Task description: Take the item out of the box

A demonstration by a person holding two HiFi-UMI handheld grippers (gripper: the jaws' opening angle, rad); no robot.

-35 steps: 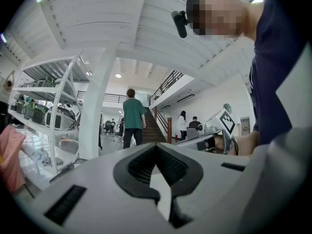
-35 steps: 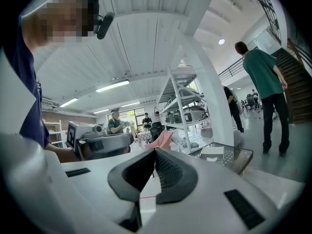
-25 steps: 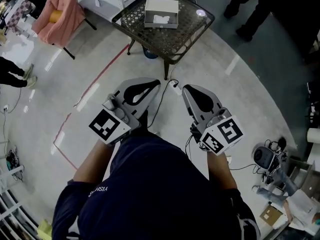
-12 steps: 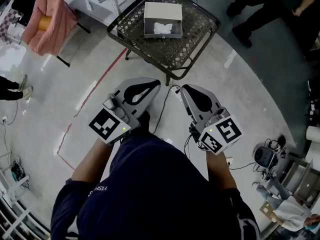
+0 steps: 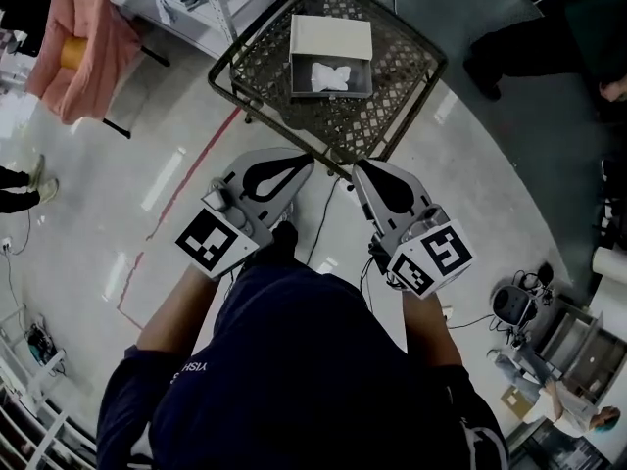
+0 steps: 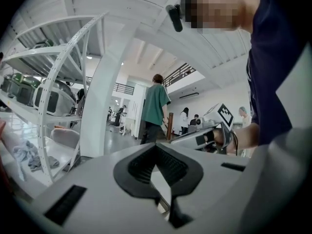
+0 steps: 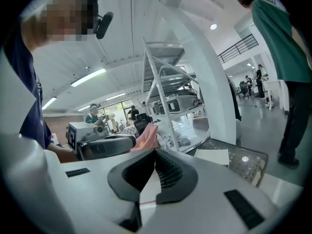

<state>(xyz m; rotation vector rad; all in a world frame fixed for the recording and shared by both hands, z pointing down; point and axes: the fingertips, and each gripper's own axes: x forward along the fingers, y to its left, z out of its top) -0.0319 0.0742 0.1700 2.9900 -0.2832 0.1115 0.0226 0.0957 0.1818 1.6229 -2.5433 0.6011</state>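
Both my left gripper (image 5: 302,165) and right gripper (image 5: 362,171) are clenched on nothing, parked low and side by side since nothing's in reach. The open box (image 5: 331,39) sits on the mesh worktop (image 5: 392,86) at 12 o'clock with the white item (image 5: 331,74) inside, so I reckon closing in comes first

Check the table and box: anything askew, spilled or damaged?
Nothing stands out. The open box sits flat on the lattice table, with the white crumpled item inside. The left tool and right tool are shut and empty.
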